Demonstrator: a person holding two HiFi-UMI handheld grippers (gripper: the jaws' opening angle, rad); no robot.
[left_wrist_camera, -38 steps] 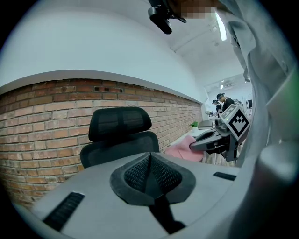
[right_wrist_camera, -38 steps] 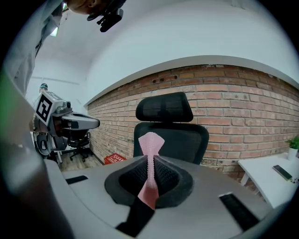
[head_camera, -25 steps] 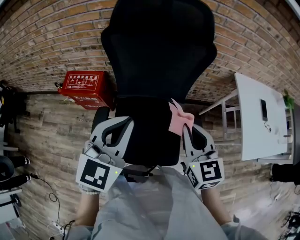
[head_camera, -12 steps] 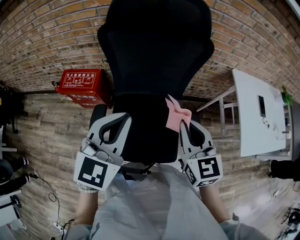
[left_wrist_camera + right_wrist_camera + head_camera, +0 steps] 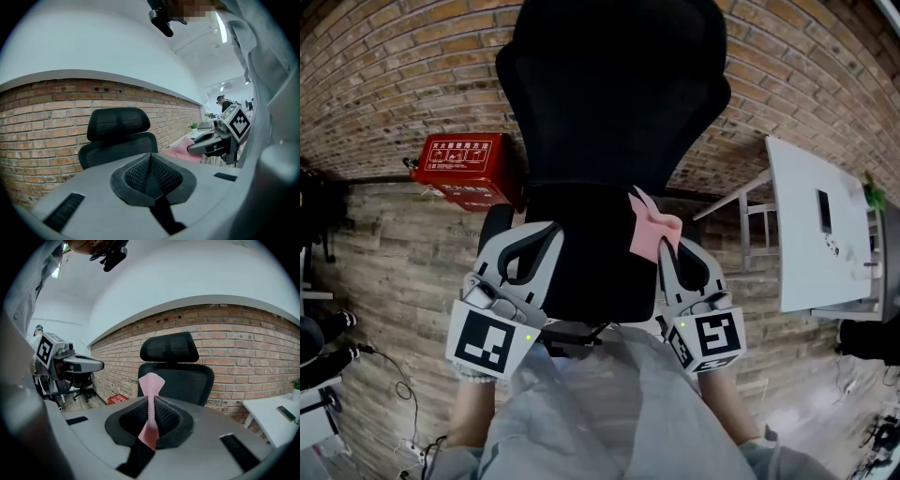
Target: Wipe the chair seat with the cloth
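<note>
Brick wall point(image 5: 394, 84) and plank floor point(image 5: 394, 272) frame a black chair point(image 5: 614, 94), whose seat point(image 5: 591, 267) lies between the two tools and just ahead of them. The right tool point(image 5: 664, 246) is clamped on the pink cloth point(image 5: 652, 225); in the right gripper view a bunched tuft is seen standing out past the pads point(image 5: 165, 414), and a short tail hangs behind them. The left tool point(image 5: 546, 234) is closed, its pads pressed together on nothing, and is held at the seat's other side. The cloth is carried over the seat edge nearest the right tool; whether it touches the seat cannot be told. The cloth is judged light, thin and limp, so it is expected to fold and drag rather than push. Little force is needed to keep it, but only the small tuft is offered for wiping. A hold nearer one edge is judged better, so that a broader flap is freed ahead of the pads. The seat's fabric is likely to catch the cloth slightly, so a firm pinch is called for.
</note>
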